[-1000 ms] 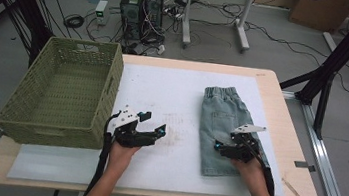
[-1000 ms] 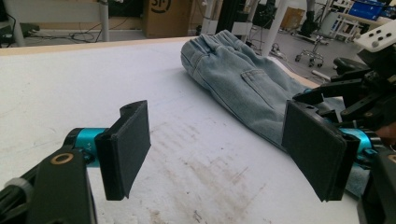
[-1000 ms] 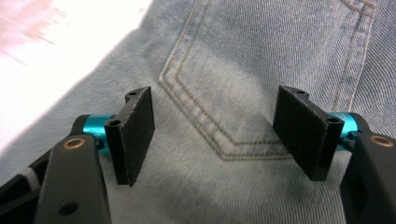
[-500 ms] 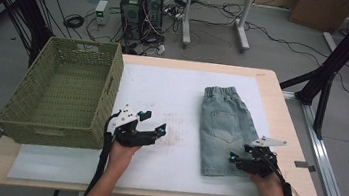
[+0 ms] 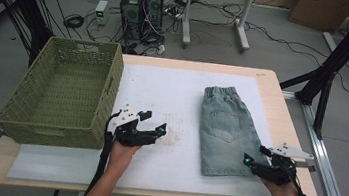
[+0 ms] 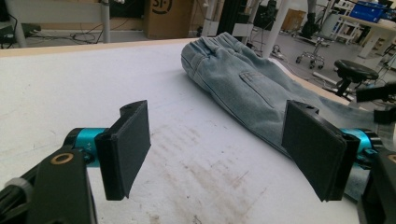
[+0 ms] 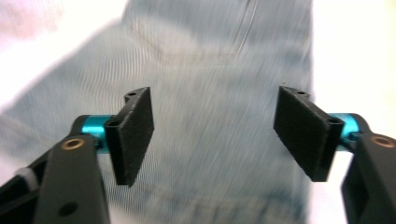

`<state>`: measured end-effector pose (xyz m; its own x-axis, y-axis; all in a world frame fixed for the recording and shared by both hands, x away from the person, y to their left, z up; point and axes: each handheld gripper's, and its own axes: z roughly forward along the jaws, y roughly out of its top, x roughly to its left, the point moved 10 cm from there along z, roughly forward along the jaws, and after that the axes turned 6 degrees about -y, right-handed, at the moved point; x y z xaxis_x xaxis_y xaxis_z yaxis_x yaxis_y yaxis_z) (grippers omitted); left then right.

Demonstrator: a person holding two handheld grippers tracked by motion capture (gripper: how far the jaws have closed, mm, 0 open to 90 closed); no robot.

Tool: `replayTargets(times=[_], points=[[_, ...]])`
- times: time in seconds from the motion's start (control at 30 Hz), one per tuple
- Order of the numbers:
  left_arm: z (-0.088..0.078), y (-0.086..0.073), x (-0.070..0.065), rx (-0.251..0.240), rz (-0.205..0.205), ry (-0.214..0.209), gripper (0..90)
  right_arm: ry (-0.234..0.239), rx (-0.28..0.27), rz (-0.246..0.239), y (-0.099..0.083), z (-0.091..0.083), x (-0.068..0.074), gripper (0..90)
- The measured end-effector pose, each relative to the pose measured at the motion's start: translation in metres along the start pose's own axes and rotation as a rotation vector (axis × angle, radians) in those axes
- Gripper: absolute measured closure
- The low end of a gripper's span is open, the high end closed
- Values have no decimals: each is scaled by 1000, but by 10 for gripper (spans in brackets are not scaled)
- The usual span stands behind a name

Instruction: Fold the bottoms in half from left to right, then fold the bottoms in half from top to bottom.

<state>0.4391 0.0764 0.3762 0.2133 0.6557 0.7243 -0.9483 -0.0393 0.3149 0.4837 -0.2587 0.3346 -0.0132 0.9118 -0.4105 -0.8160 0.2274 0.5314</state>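
Folded pale denim shorts [image 5: 227,127] lie on the white mat [image 5: 172,98], waistband away from me. My right gripper [image 5: 255,156] hovers at the shorts' near right hem corner and points left across it. In the right gripper view the blurred shorts [image 7: 210,70] lie under the right gripper [image 7: 215,135], whose jaws have just been opening with nothing pressed between them. My left gripper [image 5: 154,122] rests open on the mat beside the basket. In the left gripper view the left gripper [image 6: 219,149] faces the shorts [image 6: 243,88] across bare, stained mat.
A green woven basket [image 5: 62,89] stands empty at the table's left side. The wooden table edge [image 5: 291,117] runs just right of the shorts. Computer towers [image 5: 141,6] and cables sit on the floor behind, and a black frame leg [image 5: 332,72] stands at the right.
My right hand has slid right and toward me, dropping from over the shorts' lower half to their near right corner. The left hand has not moved.
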Motion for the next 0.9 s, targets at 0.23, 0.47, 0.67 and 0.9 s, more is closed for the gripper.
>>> replayTargets(times=[0.23,0.47,0.67,0.9], points=[[1,2,-3,-6,0,-4,241,-21,-47,11,29,1,-15,258],[6,0,-7,-3,10,-6,215,-26,-54,13,38,2,-18,257],[11,-1,-11,6,4,-16,215,-30,-56,22,40,6,-20,257],[28,-4,-26,49,16,-51,215,-27,-61,36,39,10,-21,257]])
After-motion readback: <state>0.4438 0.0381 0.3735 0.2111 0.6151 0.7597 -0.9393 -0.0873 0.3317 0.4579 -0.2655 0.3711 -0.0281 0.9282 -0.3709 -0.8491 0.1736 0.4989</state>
